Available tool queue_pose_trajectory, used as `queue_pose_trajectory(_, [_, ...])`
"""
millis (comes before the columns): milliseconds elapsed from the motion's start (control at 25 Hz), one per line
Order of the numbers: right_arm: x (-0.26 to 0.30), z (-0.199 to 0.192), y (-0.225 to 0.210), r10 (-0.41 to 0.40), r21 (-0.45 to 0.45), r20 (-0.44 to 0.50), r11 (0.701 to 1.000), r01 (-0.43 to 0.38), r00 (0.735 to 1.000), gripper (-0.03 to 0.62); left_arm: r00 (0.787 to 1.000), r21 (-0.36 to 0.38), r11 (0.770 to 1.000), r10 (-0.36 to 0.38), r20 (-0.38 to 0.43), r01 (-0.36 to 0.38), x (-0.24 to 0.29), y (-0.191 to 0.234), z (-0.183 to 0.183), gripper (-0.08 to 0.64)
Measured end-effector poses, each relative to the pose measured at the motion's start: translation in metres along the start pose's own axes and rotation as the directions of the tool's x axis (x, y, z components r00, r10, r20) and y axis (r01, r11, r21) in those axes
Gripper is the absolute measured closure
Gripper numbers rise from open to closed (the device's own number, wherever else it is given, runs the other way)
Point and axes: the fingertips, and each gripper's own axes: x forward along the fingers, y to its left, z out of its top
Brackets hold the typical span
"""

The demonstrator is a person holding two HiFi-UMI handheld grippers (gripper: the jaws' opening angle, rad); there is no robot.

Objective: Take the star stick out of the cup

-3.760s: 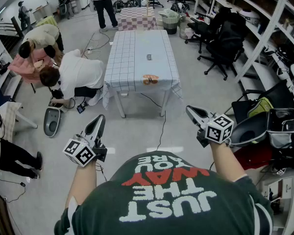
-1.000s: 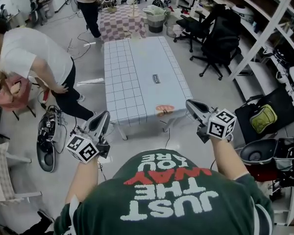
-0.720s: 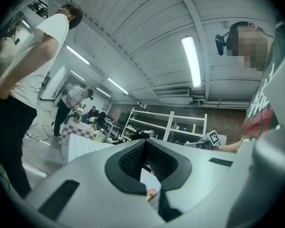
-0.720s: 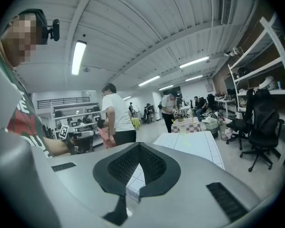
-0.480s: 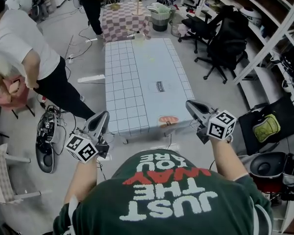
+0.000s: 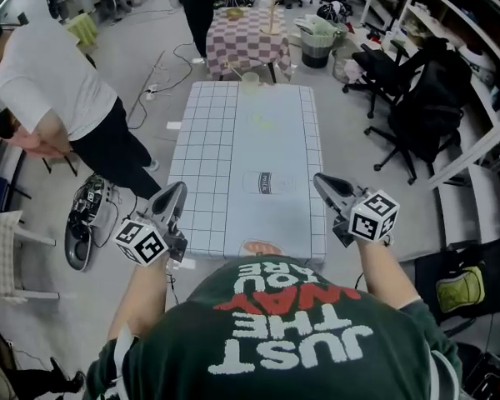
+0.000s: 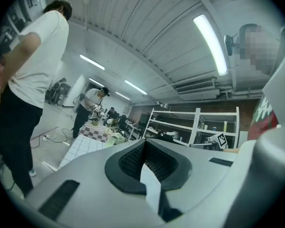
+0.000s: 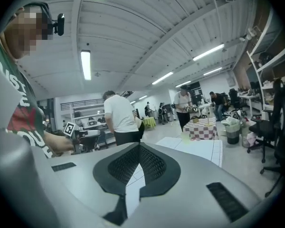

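Note:
A long table (image 6: 225,157) with a white grid cloth stands straight ahead, its near end just beyond my two grippers. A pale cup (image 6: 250,79) stands at its far end, and it also shows as a small pale cup (image 8: 186,137) in the right gripper view. No star stick can be made out at this distance. My left gripper (image 6: 177,190) (image 7: 143,142) hangs at the table's near left corner, shut and empty. My right gripper (image 6: 321,179) (image 8: 139,146) hangs at the near right corner, with its jaws together and nothing between them.
On the cloth lie a faint yellow-green thing (image 6: 261,122), a small printed label (image 6: 265,182) and an orange round thing (image 6: 258,247) at the near edge. A person in a white shirt (image 6: 50,82) bends at the left. A chequered table (image 6: 246,40) and office chairs (image 6: 400,73) stand beyond.
The table has come much closer and now lies centred between the grippers. Both grippers keep their pose and stay shut. The person in white is now further left.

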Motion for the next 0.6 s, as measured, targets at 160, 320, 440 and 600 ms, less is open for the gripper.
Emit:
queue_pose_trajectory(160, [0.009,0.018,-0.063,0.061,-0.018,-0.009,0.998,-0.061,0.998,0.561,0.998,0.012,0.999,0.052,-0.023,-0.052,0.060,-0.008,-0.003,0.552])
queue_pose_trajectory(320, [0.043,0.030,-0.096,0.064,-0.019,-0.006,0.998,-0.064,0.998,0.561,0.997,0.073,0.996,0.053,-0.060,-0.048,0.098,0.011,0.011,0.552])
queue_pose_trajectory(440, [0.080,0.041,-0.110,0.025,-0.009,-0.010,1.000,-0.025,1.000,0.561,0.997,0.094,0.995,0.027,-0.071,-0.020,0.127,0.046,0.033,0.552])
queue_pose_trajectory(600, [0.128,0.059,-0.125,-0.074,-0.001,-0.023,0.997,0.074,0.997,0.561,0.995,0.083,0.995,-0.041,-0.093,0.049,0.171,0.094,0.061,0.551])
